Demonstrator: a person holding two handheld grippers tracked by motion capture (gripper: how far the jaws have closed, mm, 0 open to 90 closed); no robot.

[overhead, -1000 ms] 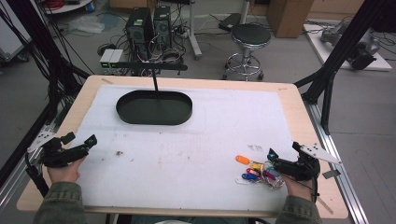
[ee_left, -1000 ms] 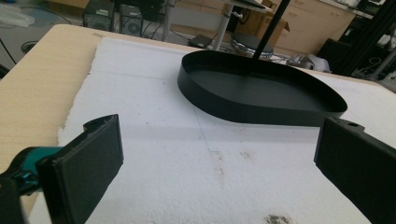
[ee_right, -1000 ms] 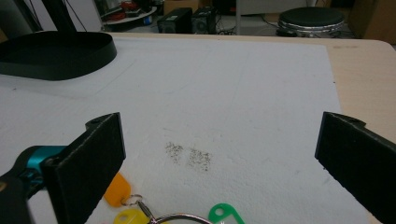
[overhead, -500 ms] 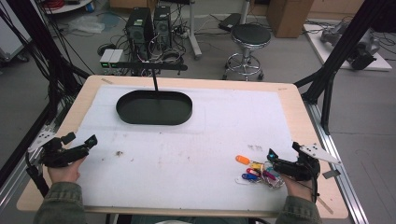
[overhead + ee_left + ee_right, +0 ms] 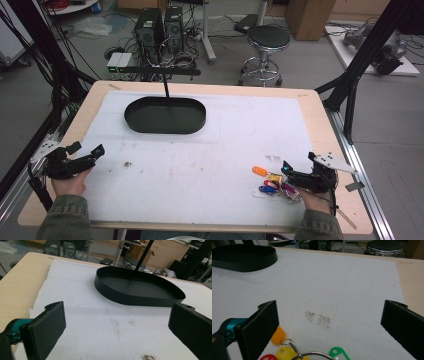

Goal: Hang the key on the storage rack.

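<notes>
A bunch of coloured key tags (image 5: 271,183) on a ring lies on the white mat near the front right. My right gripper (image 5: 299,163) rests open just behind and to the right of the bunch. In the right gripper view its jaws stand wide apart (image 5: 329,325), with the orange tag (image 5: 278,336), yellow tag (image 5: 284,352), green tag (image 5: 338,352) and metal ring (image 5: 312,355) low between them, untouched. My left gripper (image 5: 87,149) is open at the front left, holding nothing (image 5: 117,325). A black oval tray (image 5: 165,115) sits at the back left.
The white foam mat (image 5: 210,150) covers most of the wooden table (image 5: 327,130). A black post (image 5: 165,85) rises behind the tray, whose wall (image 5: 130,293) stands ahead of the left jaws. Smudges mark the mat (image 5: 318,318). A stool (image 5: 269,37) and computers stand beyond the table.
</notes>
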